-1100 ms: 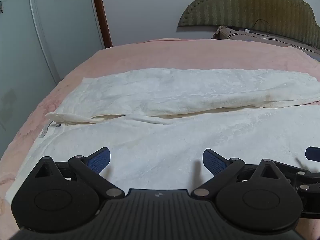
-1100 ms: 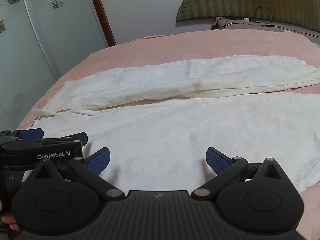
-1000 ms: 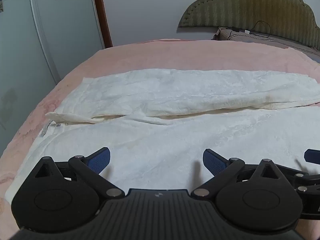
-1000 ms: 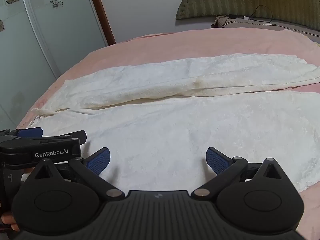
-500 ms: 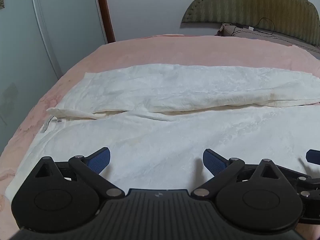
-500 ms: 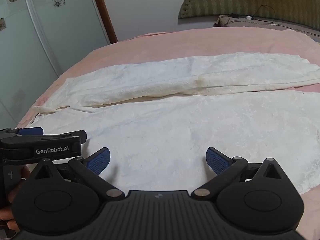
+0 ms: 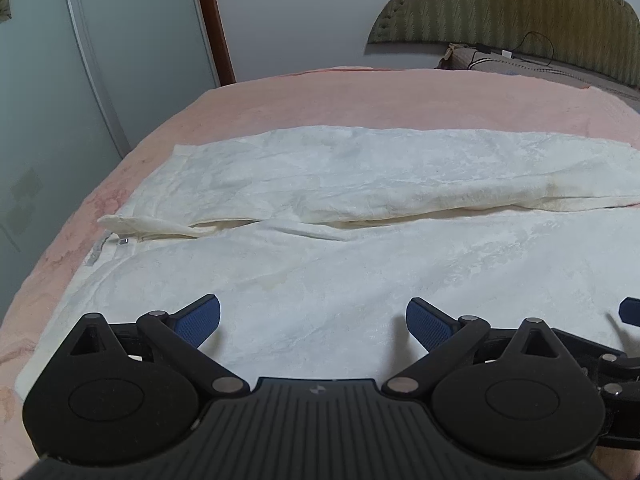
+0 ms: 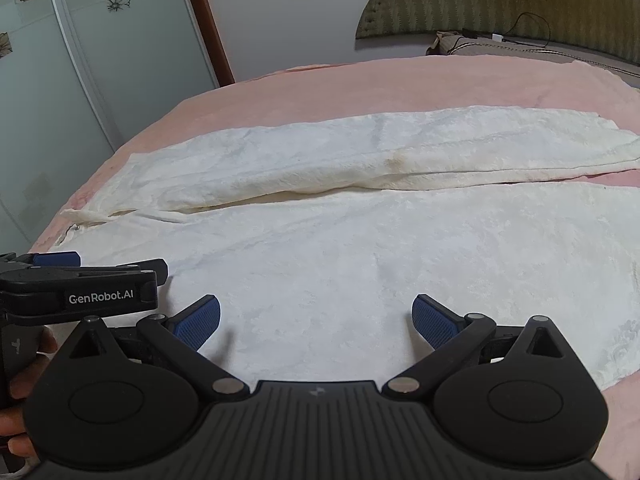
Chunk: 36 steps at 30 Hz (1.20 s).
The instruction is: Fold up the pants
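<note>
White pants [image 7: 340, 248] lie spread flat on a pink bed [image 7: 320, 96], waist to the left, both legs running to the right side by side. They also fill the right wrist view [image 8: 360, 240]. My left gripper [image 7: 313, 322] is open and empty, hovering over the near leg close to the waist. My right gripper [image 8: 316, 320] is open and empty over the near leg further right. The left gripper's body [image 8: 80, 292] shows at the left edge of the right wrist view.
A green padded headboard [image 7: 508, 4] and a pillow with a cable [image 7: 520, 60] are at the far right. Sliding wardrobe doors with flower prints [image 7: 80, 60] stand along the bed's left side.
Both grippers have shifted slightly, so the pants sit a little lower and closer in view. Both stay open. The pants have not moved.
</note>
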### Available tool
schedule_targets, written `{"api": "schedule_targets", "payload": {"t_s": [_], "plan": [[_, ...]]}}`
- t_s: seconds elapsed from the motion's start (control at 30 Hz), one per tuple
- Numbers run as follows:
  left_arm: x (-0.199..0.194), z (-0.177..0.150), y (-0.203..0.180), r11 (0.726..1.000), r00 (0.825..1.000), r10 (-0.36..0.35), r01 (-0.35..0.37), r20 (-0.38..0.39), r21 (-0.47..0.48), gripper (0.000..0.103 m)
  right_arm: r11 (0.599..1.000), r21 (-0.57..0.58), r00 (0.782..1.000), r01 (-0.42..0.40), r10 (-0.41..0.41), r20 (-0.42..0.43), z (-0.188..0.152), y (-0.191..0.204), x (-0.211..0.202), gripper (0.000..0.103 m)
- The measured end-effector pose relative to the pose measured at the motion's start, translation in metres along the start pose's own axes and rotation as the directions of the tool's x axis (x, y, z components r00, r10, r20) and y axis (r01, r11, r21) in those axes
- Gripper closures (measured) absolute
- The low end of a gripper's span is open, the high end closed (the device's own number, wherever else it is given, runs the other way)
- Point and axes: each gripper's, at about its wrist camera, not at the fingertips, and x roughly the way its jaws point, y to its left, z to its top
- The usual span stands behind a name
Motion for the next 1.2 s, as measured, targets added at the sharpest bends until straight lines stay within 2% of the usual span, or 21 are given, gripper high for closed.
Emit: {"api": "schedule_targets", "payload": {"t_s": [1.2], "plan": [[0.0089, -0.0032, 0.0023, 1.000, 0.999, -0.013, 0.013, -0.039, -0.017, 0.001, 1.000, -0.011, 1.000, -0.020, 0.020, 0.000, -0.0012, 0.0011, 0.0023, 0.000]]}}
